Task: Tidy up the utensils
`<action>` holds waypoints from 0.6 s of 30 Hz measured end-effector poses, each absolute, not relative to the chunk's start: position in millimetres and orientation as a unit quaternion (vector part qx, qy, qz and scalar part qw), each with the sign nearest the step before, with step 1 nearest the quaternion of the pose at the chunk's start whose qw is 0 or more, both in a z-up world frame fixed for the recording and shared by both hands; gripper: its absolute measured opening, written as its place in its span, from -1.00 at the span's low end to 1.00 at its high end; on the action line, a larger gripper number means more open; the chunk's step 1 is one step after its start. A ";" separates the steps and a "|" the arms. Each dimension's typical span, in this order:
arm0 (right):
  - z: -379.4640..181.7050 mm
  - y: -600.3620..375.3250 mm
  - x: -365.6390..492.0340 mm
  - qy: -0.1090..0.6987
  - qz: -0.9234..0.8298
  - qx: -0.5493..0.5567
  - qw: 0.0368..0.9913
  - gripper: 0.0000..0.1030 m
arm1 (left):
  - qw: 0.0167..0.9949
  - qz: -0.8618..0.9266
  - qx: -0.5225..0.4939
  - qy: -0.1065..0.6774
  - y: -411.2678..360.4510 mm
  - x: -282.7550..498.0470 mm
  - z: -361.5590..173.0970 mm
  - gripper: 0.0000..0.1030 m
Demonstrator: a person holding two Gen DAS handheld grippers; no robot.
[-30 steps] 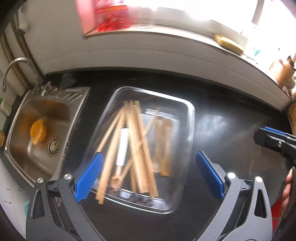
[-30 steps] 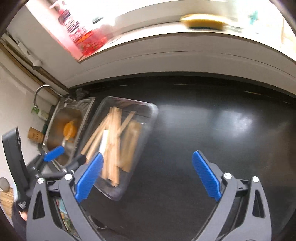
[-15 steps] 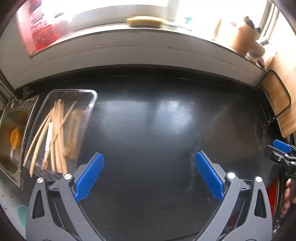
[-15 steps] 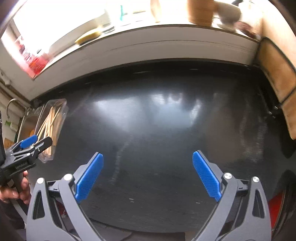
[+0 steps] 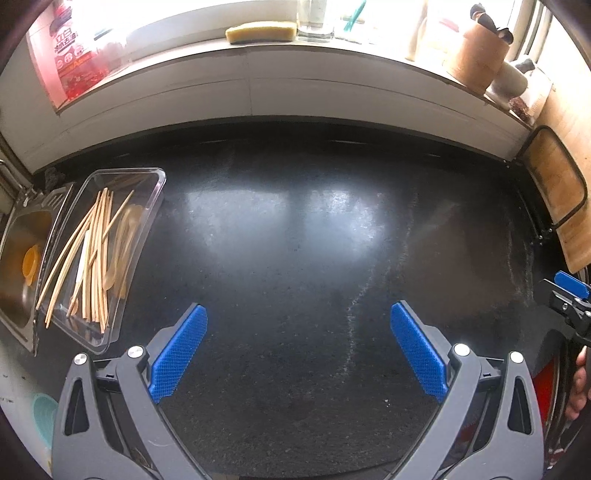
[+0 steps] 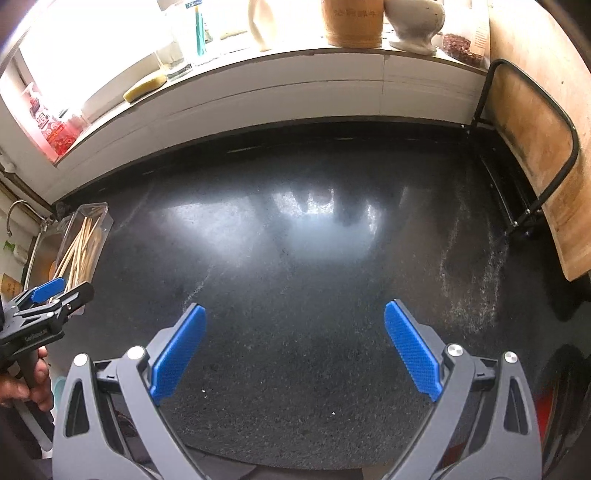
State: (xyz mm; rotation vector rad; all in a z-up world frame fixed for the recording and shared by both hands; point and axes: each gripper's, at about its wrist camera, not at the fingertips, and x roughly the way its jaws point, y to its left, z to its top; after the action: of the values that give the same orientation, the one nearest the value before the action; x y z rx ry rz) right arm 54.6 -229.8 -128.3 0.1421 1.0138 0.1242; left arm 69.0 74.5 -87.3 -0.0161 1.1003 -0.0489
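A clear plastic tray [image 5: 153, 201] sits at the left of the black counter, next to the sink. It holds several wooden chopsticks [image 5: 94, 254], wooden spoons and one white-handled utensil. The tray also shows far left in the right wrist view [image 6: 105, 221]. My left gripper [image 5: 299, 350] is open and empty over the bare counter, to the right of the tray. My right gripper [image 6: 295, 347] is open and empty over the counter's middle. A wooden utensil holder [image 5: 476, 55] stands on the window sill at the back right.
A steel sink [image 5: 18, 258] with an orange cup lies left of the tray. A wooden cutting board in a black wire rack [image 6: 532, 147] leans at the right. A sponge [image 5: 260, 31], a glass, a white pot and a red bottle stand on the sill.
Both grippers have swung right and pulled back from the tray. The tray, under my left gripper a second ago, now lies at the far left of both views. Both stay open.
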 end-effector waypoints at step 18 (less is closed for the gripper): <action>-133.7 -224.8 65.4 0.489 0.069 0.078 0.866 0.83 | 0.852 -0.020 0.010 0.522 74.5 76.9 -84.9 0.88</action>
State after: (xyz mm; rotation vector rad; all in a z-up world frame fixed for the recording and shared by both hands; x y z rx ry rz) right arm 65.4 -224.8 -133.7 0.1632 1.0236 0.1447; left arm 76.9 74.5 -84.9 0.0210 1.0993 -0.0423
